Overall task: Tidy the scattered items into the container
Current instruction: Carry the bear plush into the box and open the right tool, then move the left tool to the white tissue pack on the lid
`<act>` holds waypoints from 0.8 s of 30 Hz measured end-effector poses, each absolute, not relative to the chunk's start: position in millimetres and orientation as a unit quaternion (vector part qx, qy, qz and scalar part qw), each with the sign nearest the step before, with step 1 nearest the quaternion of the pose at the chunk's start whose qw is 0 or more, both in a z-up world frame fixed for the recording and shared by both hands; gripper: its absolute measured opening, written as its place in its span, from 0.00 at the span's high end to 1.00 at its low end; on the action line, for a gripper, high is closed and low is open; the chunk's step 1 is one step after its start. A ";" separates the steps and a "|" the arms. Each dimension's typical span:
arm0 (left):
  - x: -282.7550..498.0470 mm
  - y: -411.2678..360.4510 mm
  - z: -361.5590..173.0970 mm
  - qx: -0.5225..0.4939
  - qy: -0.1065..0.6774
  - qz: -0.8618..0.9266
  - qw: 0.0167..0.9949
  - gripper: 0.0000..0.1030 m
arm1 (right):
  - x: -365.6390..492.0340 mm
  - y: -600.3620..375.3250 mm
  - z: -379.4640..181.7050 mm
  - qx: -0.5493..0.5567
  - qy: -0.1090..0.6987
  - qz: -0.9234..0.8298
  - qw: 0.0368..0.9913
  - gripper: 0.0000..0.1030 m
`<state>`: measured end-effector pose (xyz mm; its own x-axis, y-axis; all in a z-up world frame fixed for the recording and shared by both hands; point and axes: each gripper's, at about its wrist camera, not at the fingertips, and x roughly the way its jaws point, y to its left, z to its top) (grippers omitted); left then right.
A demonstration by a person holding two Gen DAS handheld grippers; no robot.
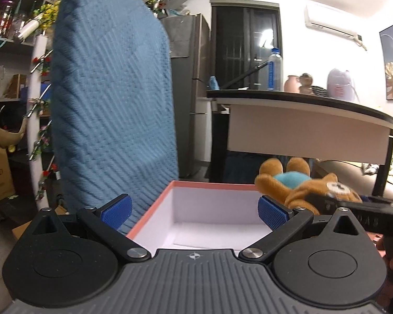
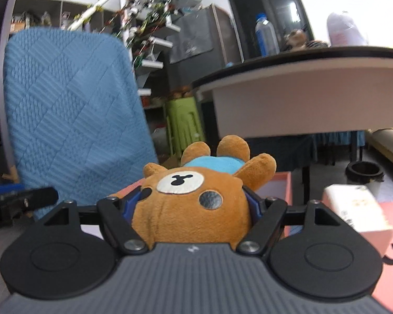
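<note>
Gripping the plush bear [image 2: 194, 209], right claw [image 2: 194, 204] over the pink box [image 1: 154, 209]; left claw [image 1: 194, 213] spread wide.

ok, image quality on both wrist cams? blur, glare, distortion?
Left wrist: mostly sharp, the box and open left claw crisp; blown-out glare on the dark door; fisheye bends the table edge. Right wrist: softer, background shelves and bottle smeared, the white carton blurred; the plush bear in the right claw stays fairly sharp.
</note>
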<state>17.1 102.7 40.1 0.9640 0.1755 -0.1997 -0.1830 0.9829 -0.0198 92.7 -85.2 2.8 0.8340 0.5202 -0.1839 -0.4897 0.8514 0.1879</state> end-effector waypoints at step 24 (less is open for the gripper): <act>26.3 48.5 38.0 -0.010 0.107 0.037 0.994 0.00 | 71.1 -138.1 9.6 0.082 0.087 0.204 0.972 0.05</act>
<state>26.3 48.5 38.0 0.9746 0.0713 -0.2124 -0.0756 0.9971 -0.0120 71.1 -138.1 9.6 0.9021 0.4098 -0.1351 -0.3812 0.9036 0.1954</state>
